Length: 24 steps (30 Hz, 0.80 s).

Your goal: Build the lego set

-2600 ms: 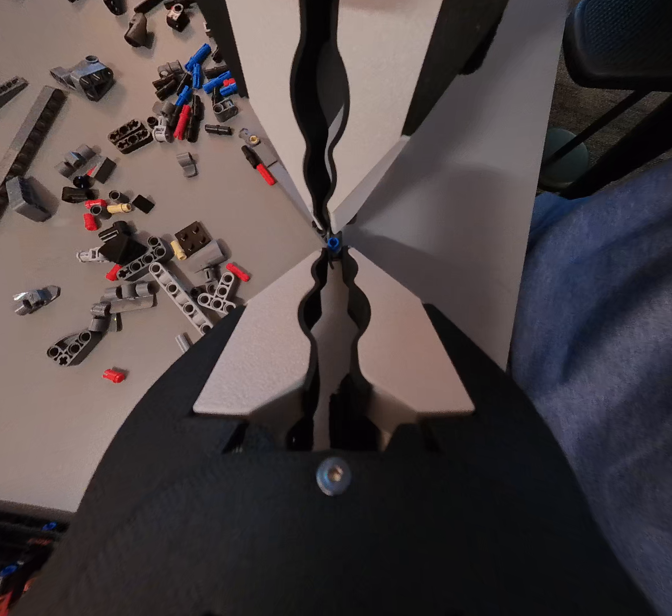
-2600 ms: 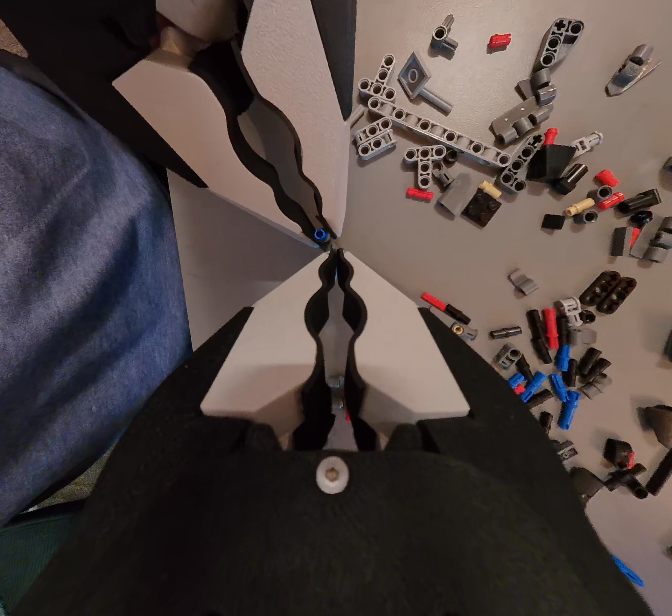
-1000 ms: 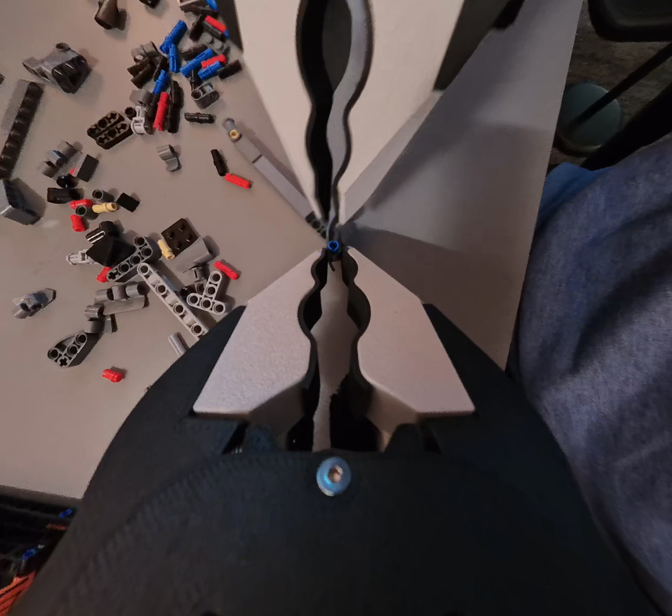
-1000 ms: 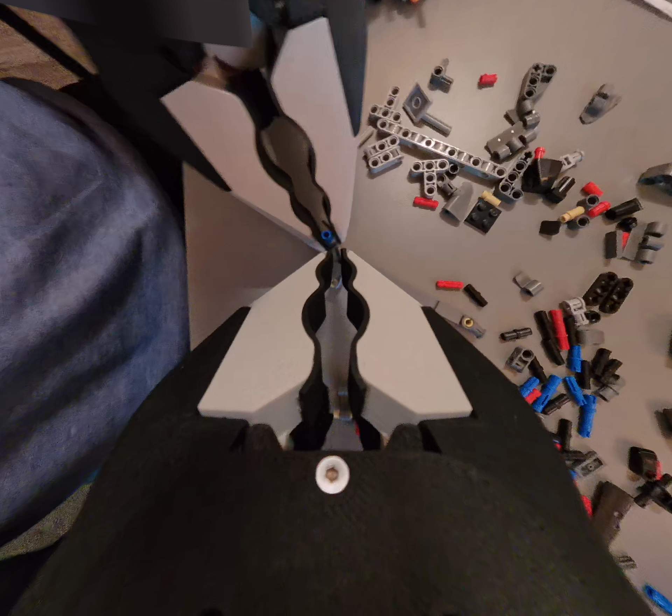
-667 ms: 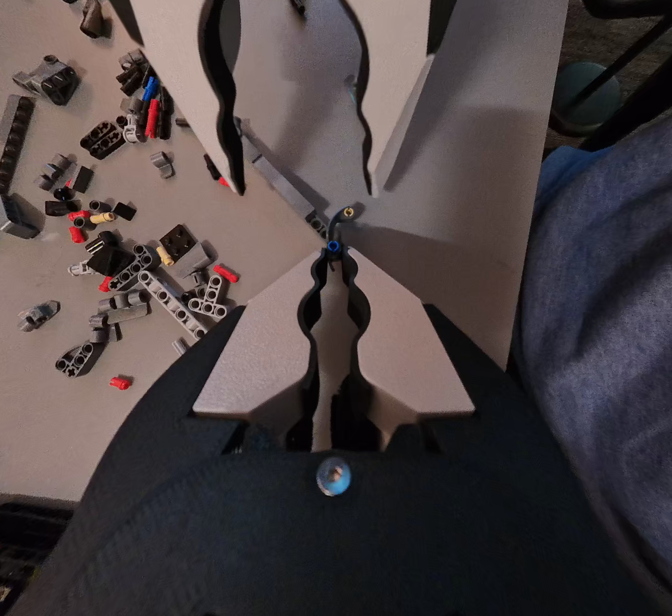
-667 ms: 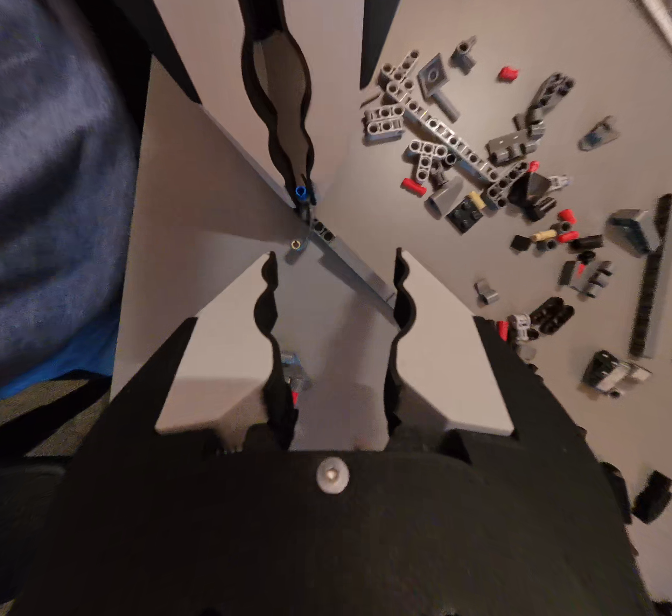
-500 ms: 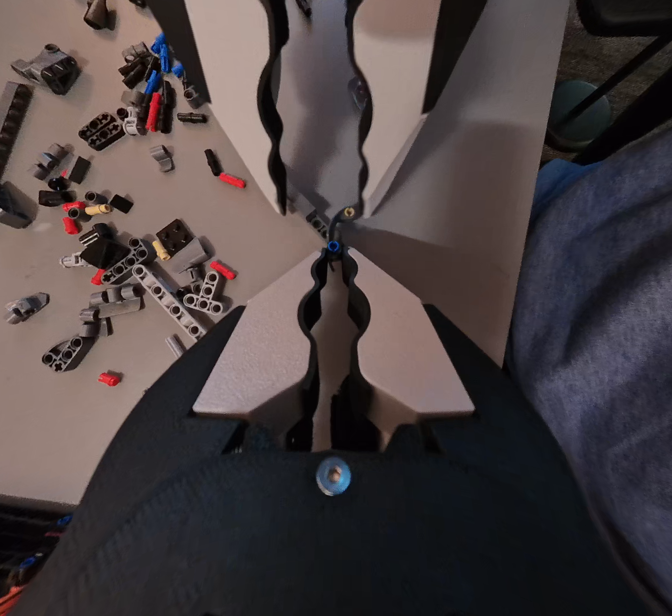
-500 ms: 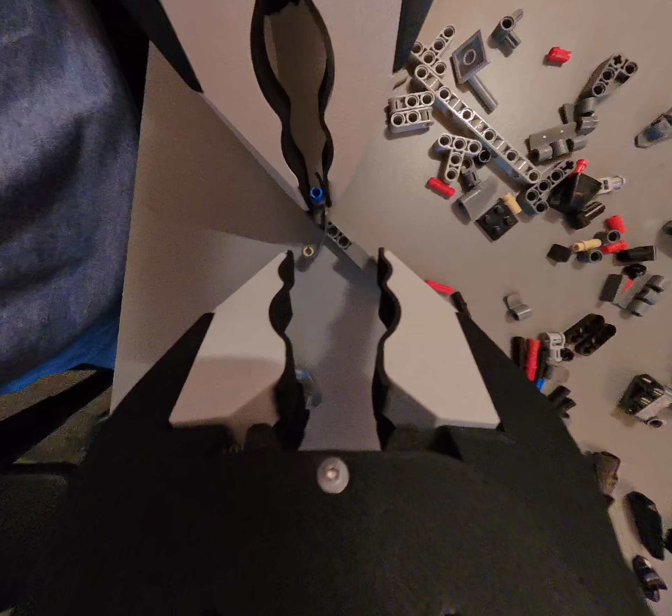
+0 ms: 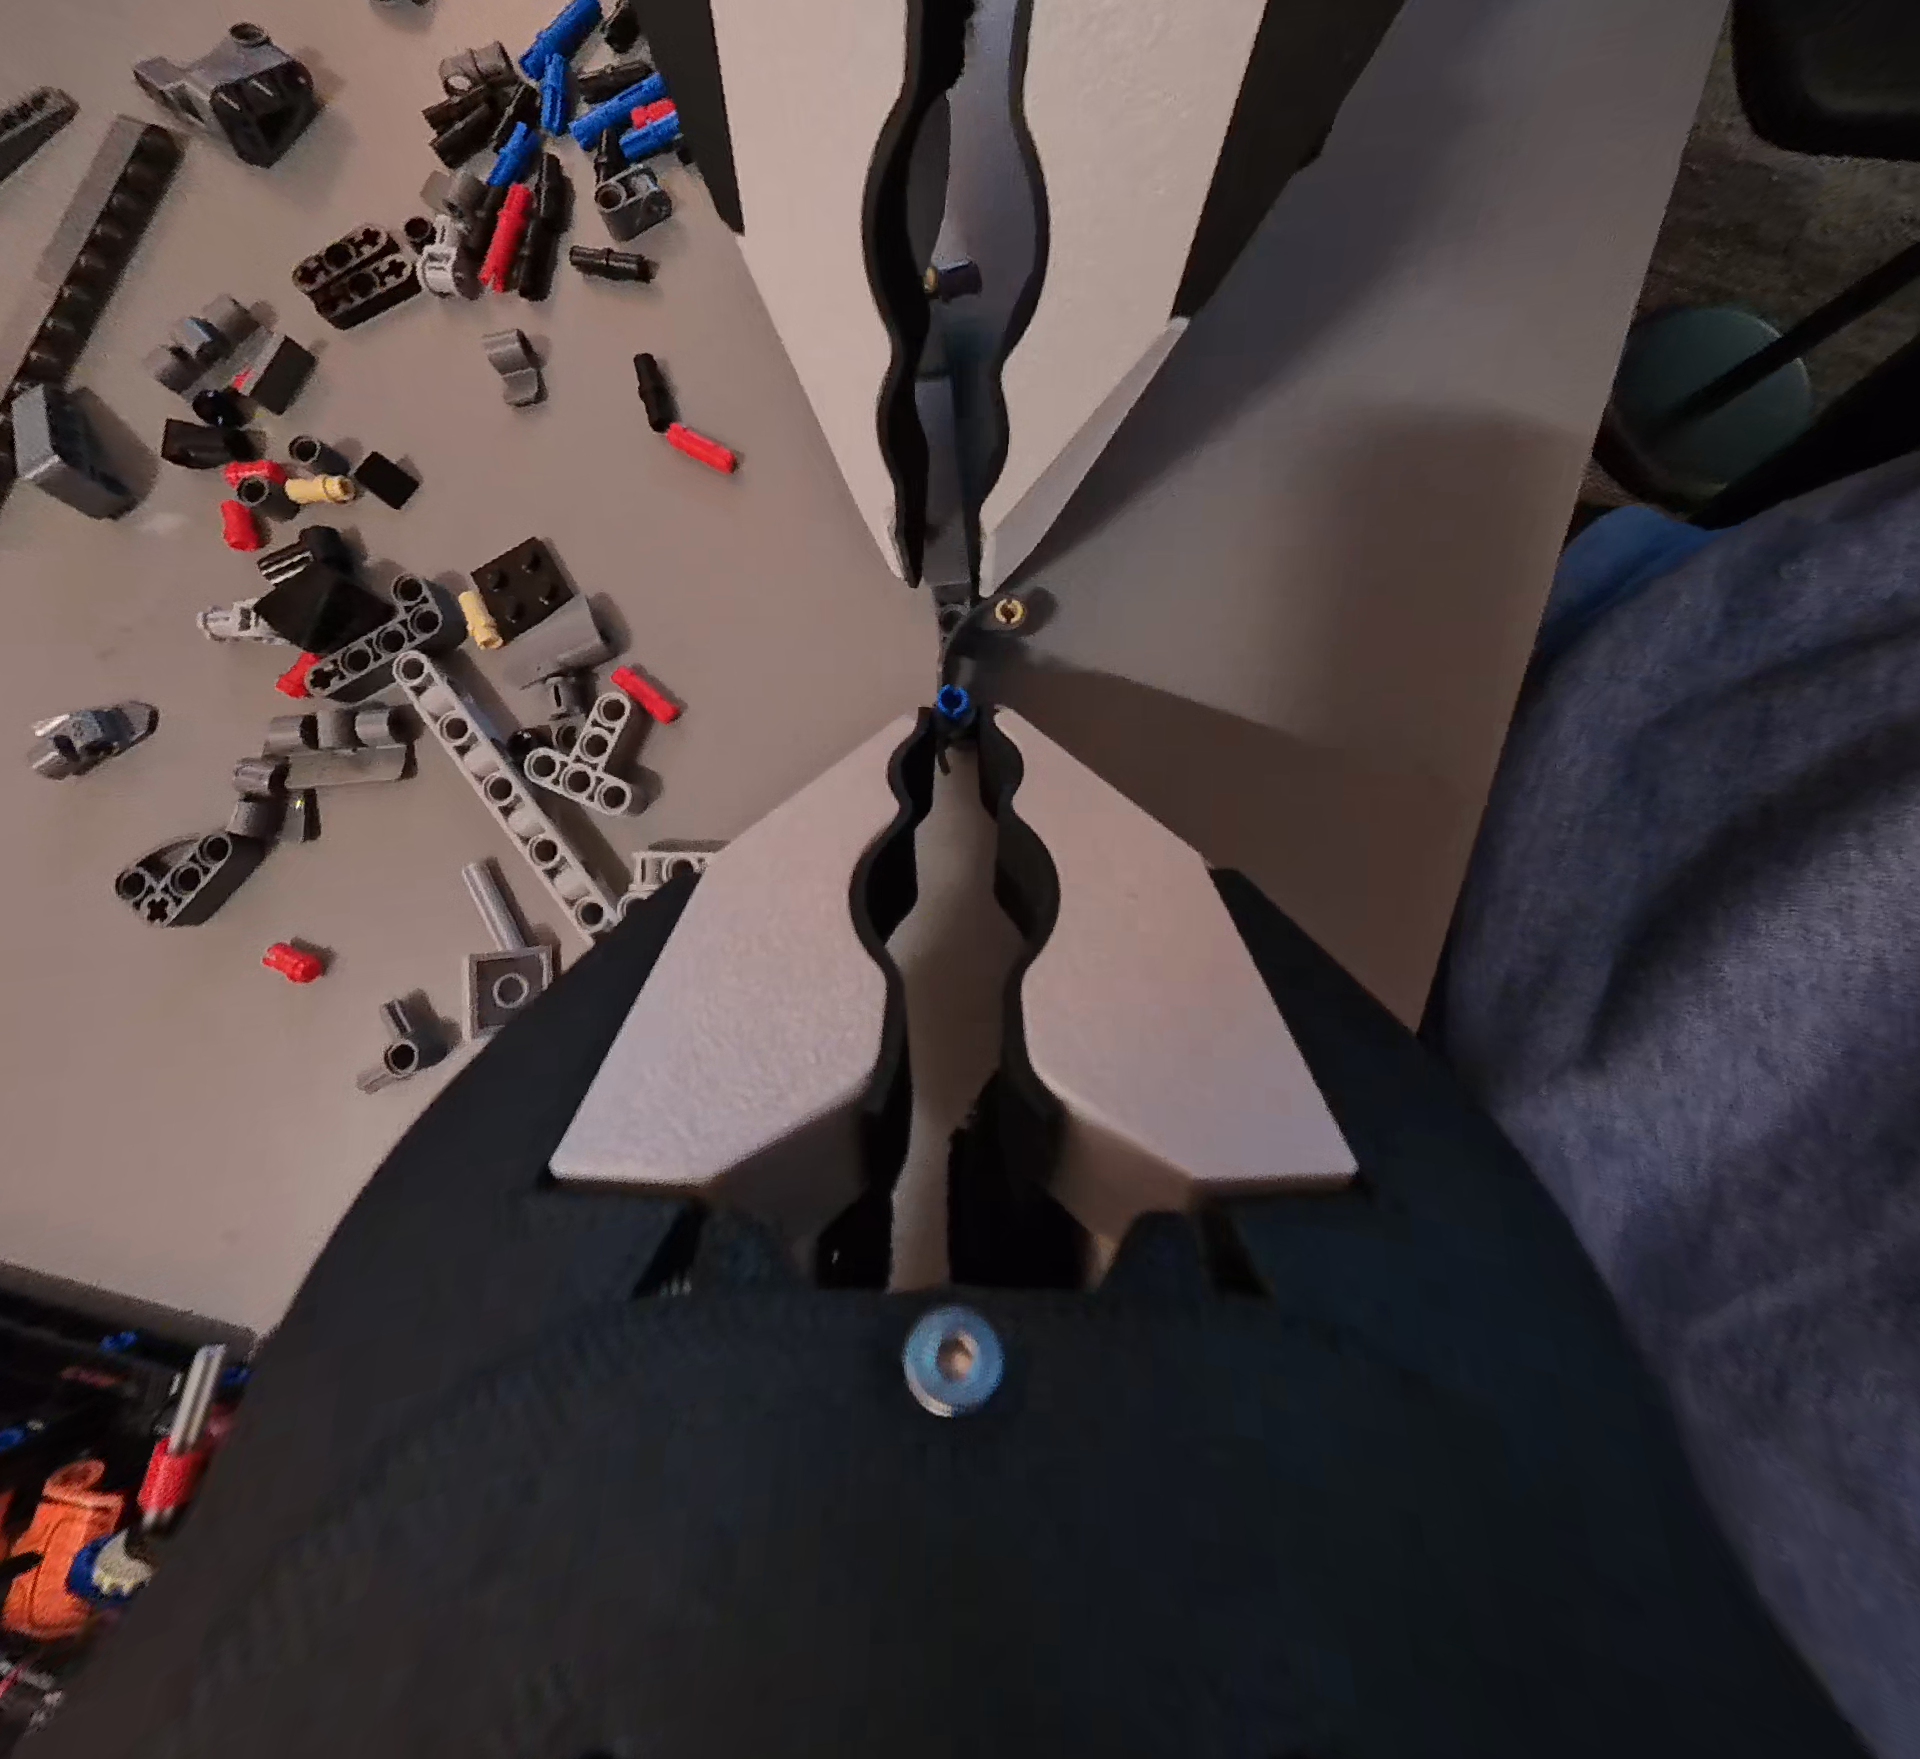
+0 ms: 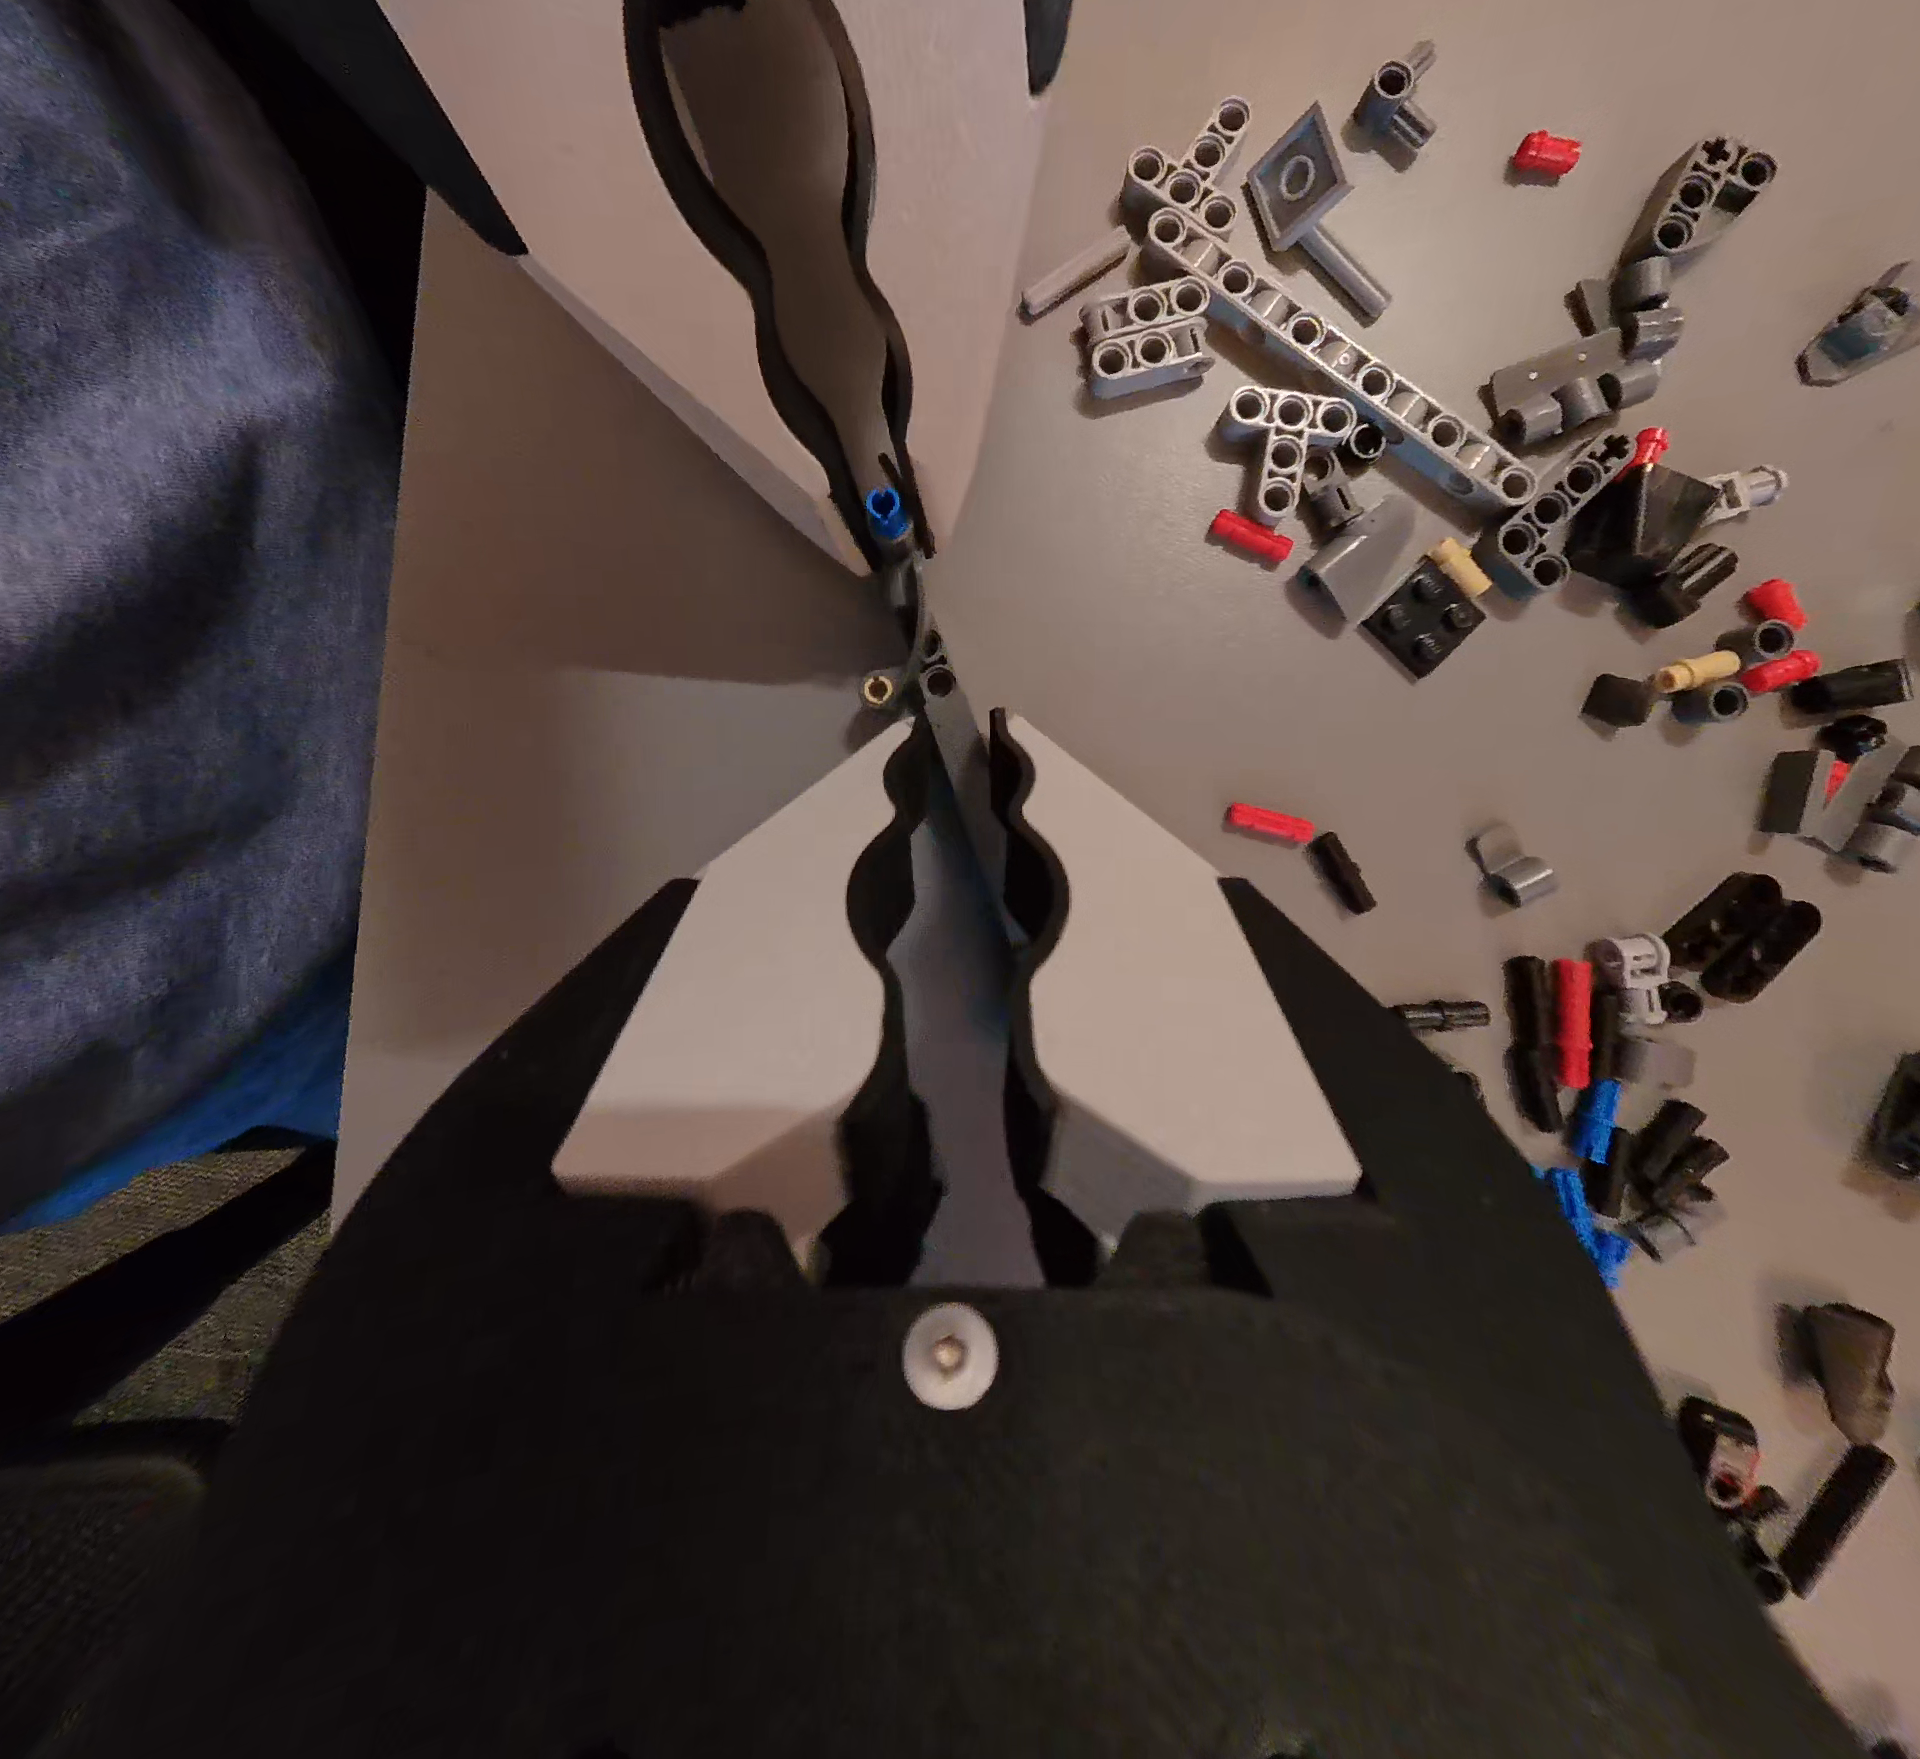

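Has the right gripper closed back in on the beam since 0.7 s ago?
Yes. The right gripper narrowed around the dark grey beam, which the left gripper holds by its blue pin.

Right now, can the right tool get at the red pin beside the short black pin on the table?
Probably not yet. The right tool is shut on a dark grey beam, so it is busy. The red pin itself lies in the open, with nothing over it.

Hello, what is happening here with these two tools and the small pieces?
A person is building a lego set over a grey table. The left hand-held gripper is shut on a small part with a blue pin. The right hand-held gripper has closed on the dark grey beam joined to it. Many loose pieces lie beside them.
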Each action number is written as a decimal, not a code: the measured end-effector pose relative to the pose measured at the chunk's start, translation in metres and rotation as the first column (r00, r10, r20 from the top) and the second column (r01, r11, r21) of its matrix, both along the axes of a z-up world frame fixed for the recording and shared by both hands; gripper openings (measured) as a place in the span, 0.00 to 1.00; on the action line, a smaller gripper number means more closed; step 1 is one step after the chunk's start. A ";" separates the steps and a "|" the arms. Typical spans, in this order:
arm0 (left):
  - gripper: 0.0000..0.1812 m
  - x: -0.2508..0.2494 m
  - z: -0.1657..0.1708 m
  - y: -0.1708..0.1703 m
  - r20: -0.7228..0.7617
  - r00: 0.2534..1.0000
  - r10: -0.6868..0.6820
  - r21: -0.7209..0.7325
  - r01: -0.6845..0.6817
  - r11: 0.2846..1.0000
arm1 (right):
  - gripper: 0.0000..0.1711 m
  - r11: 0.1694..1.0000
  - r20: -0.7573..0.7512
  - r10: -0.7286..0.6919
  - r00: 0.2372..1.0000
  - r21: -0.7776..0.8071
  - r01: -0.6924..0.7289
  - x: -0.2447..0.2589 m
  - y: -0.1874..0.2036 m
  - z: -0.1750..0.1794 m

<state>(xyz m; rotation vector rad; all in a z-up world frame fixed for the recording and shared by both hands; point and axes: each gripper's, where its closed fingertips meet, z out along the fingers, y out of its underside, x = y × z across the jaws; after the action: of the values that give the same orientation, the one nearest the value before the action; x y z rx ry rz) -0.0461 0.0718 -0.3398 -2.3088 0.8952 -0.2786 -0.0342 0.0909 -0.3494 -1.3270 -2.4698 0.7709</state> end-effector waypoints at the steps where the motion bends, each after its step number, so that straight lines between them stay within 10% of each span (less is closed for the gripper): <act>1: 0.03 0.000 0.000 0.000 0.001 1.000 -0.003 0.003 0.003 1.000 | 0.05 1.000 0.001 -0.005 1.000 -0.005 0.005 0.000 -0.001 0.000; 24: 0.18 -0.007 -0.002 -0.002 0.005 0.999 0.042 0.010 -0.042 0.999 | 0.19 1.000 -0.019 0.008 1.000 0.018 -0.008 0.008 0.011 0.003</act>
<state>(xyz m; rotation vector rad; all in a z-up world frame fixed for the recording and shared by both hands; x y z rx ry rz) -0.0529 0.0700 -0.3416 -2.3135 0.8424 -0.2607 -0.0265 0.1016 -0.3468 -1.2981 -2.4626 0.7586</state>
